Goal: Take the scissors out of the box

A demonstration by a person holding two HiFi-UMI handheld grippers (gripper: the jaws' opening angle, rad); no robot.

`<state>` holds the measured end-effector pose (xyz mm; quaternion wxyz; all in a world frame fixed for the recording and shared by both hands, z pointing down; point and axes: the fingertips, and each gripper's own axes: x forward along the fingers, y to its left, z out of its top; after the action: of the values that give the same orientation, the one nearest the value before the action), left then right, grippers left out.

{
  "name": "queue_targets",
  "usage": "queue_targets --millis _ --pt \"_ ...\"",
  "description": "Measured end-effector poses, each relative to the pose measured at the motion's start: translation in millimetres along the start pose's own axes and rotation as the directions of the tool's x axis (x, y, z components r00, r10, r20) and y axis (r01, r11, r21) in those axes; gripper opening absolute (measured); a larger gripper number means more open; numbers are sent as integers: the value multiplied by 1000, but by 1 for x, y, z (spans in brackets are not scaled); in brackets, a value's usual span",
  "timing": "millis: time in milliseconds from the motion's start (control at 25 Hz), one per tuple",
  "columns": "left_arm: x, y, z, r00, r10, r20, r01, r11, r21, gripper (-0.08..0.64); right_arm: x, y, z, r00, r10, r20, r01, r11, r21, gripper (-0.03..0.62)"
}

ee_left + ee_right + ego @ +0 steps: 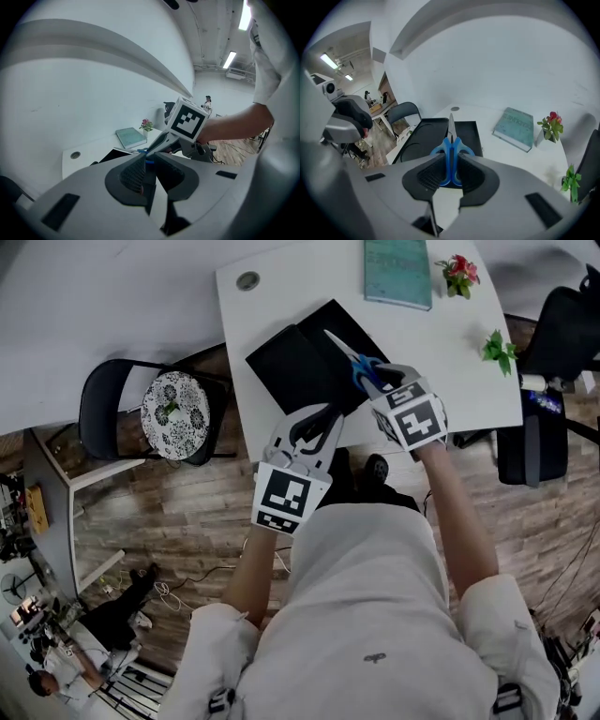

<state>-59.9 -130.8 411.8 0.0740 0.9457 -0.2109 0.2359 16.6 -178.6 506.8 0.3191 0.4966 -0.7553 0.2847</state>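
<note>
A: Scissors [349, 354] can wait. What is the room like?

B: Wood-plank floor [187, 521], pale curved walls, strip lights on the ceiling. There is one white tabletop [450, 371] with a rounded corner and a single round cable hole [247, 280].

A: Seats?

B: Two chairs. A black one [103, 407] stands left of the tabletop and carries a round patterned cushion [175, 415]. A dark one [562, 329] stands at the right edge.

A: And on the tabletop?

B: One black box [291, 367], open, its two halves lying side by side near the front edge. Only black lining shows inside. One teal book [398, 273] lies flat at the far side. There are two small plants: red flowers [459, 273] just beside the book, and a green sprig [499, 351] nearer the right edge.

A: The tongs?

B: Two. The right tongs [451, 164] are clenched on the scissors' blue handles, one pad against each loop. The left tongs [148, 157] grasp nothing, with a narrow gap between the pads. They hover at the box's near edge, close beside the right pair.

A: So, the scissors?

B: One pair, blades together, held in the air above the open box, tips pointing away from the person.
</note>
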Motion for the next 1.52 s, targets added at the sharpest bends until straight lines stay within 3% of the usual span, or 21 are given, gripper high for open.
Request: queue_targets --millis 280,880,1240,1520 --pt "-16 -42 5 998 55 10 -55 998 16 60 -63 12 -8 989 47 138 -41 998 -41 89" --pt "-36 -121 10 990 126 61 -126 992 3 34 -170 34 -54 943 109 315 -89 993 -78 89" --pt "-45 -129 16 983 161 90 -160 987 -17 28 -207 38 -59 896 138 422 -143 989 -20 89" --pt "-57 -113 20 975 194 109 -192 981 -36 26 -215 41 -55 883 137 449 -148 989 -11 87"
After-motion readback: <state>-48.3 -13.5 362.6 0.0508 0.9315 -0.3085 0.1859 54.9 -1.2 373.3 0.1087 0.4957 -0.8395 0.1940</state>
